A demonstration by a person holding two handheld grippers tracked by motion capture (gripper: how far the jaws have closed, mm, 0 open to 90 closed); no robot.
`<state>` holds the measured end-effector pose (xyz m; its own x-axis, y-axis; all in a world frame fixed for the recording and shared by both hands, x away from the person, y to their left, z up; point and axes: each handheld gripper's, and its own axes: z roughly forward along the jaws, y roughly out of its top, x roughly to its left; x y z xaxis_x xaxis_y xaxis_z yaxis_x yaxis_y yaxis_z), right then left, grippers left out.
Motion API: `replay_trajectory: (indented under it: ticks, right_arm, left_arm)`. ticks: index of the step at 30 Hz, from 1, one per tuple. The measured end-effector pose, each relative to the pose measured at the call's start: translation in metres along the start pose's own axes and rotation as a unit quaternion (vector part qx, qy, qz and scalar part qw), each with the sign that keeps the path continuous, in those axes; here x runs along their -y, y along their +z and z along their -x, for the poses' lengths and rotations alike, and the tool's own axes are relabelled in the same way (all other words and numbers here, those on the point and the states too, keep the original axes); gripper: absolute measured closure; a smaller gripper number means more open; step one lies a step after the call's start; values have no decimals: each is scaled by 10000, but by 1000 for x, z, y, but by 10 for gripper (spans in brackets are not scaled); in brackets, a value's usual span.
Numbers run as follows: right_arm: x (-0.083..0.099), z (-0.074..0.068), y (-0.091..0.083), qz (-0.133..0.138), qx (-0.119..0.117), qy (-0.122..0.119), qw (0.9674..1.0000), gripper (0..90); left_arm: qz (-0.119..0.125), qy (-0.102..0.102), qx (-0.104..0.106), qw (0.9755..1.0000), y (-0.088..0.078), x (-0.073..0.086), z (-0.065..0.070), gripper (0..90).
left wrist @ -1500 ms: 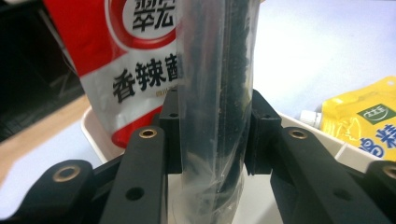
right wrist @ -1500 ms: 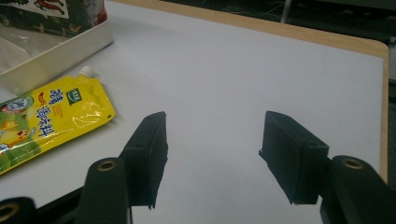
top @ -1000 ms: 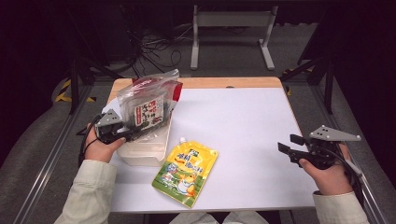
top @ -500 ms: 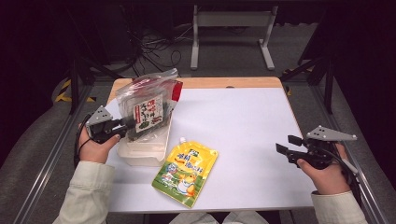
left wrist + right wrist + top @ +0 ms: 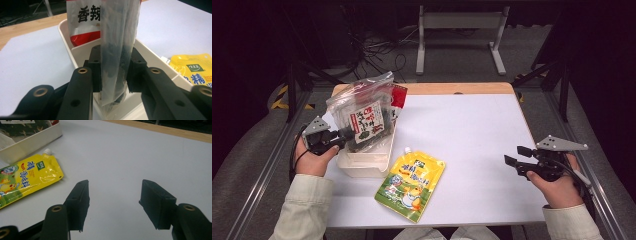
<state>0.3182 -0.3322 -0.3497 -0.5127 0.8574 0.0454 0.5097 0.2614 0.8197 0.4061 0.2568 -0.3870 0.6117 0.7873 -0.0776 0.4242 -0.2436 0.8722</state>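
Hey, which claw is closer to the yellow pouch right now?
Left. The left claw grips a clear bag over the white bin, just up-left of the yellow pouch. The right claw hangs open near the table's right edge, well away from it.

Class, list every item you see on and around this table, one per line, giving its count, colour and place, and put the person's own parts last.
clear bag: 1, clear with dark contents, standing in the bin, clamped by the left gripper
red-and-white packet: 1, in the bin behind the bag
bin: 1, cream, table's left
pouch: 1, yellow, flat beside the bin
table: 1, white top, wood far edge
left gripper: 1, black
right gripper: 1, black, open, table's right
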Motion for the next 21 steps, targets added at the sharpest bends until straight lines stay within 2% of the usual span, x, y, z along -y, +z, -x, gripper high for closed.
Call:
replay_trajectory:
  ticks: [2,3,6,9,14,19,21]
  right_arm:
    - [0,1,1,-15,8,7,10000,402]
    - [1,1,2,-36,-1,10,10000,402]
    - [2,1,5,-69,-9,4,10000,399]
    - [1,-1,6,-62,-30,-2,10000,394]
    - [0,-3,8,-50,-56,-49,10000,390]
    - [-3,-8,14,-74,-158,-134,9998,394]
    - [-5,-10,16,-69,-200,-174,9996,396]
  left_arm:
    - [-54,-1,-35,10000,-1,-2,2,650]
    - [-75,-5,-63,10000,-1,-2,4,585]
    - [59,-62,-121,9999,-5,-4,7,404]
    - [128,-36,-170,9998,-12,-5,10,314]
    - [90,74,-167,9998,-23,-5,18,233]
    - [108,71,-39,9999,-32,-5,26,216]
    - [141,134,9,9998,-36,-6,28,215]
